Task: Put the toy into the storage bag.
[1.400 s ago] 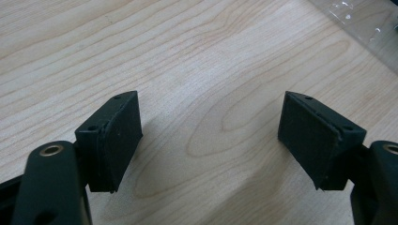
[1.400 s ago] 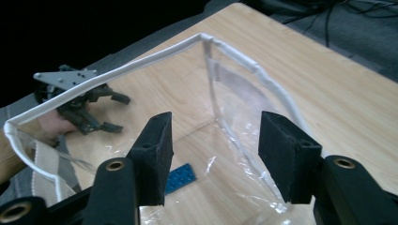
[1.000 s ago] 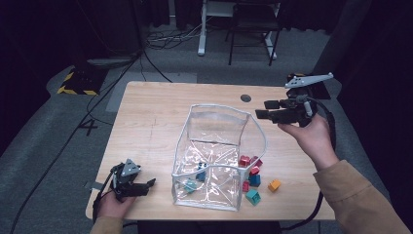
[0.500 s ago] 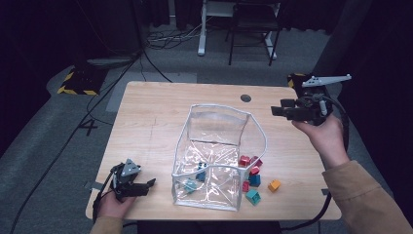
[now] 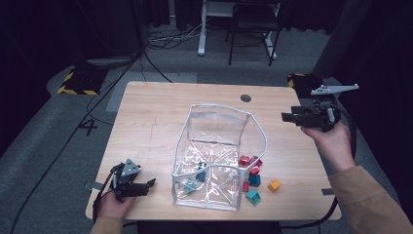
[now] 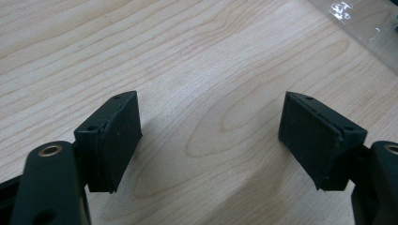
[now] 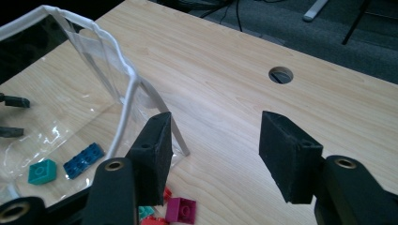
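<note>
We're peering through the clear bag and its creased plastic is blurring the bricks inside; a teal brick and a blue one are showing in the right gripper view. The loose bricks are lying on the bench just beside the bag's right wall, some overlapping and hard to count. We're holding the right gripper released, jaws wide, gripping nothing, raised near the bench's right edge and pointing left toward the bag. Our left gripper is also gaping and empty, low at the front left corner, aiming at the bag.
</note>
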Demonstrator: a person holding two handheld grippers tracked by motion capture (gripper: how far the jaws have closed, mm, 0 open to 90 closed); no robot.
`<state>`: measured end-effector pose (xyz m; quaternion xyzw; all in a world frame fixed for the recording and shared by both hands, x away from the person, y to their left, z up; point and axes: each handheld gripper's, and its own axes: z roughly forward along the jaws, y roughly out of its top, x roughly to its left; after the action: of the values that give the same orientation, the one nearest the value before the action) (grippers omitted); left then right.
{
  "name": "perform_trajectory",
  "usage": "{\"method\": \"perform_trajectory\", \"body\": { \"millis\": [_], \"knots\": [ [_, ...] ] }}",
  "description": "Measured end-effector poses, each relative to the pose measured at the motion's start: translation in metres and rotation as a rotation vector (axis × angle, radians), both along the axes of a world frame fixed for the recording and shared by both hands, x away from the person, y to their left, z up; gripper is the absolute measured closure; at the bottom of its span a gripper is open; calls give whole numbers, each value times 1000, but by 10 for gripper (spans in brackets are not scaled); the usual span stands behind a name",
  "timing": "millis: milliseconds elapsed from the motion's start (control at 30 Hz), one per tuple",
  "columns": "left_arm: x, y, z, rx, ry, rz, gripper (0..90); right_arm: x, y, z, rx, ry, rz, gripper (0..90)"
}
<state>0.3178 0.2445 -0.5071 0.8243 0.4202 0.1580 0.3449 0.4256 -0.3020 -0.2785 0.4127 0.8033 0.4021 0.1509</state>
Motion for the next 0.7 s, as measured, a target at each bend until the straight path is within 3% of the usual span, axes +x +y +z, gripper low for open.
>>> {"method": "perform_trajectory", "body": {
  "millis": [533,700],
  "knots": [
    [0,0,0,0,-1,0,219,-24,-13,-58,-19,69,-6,447],
    [0,0,0,0,-1,0,218,-31,-13,-70,-28,78,1,445]
  ]
}}
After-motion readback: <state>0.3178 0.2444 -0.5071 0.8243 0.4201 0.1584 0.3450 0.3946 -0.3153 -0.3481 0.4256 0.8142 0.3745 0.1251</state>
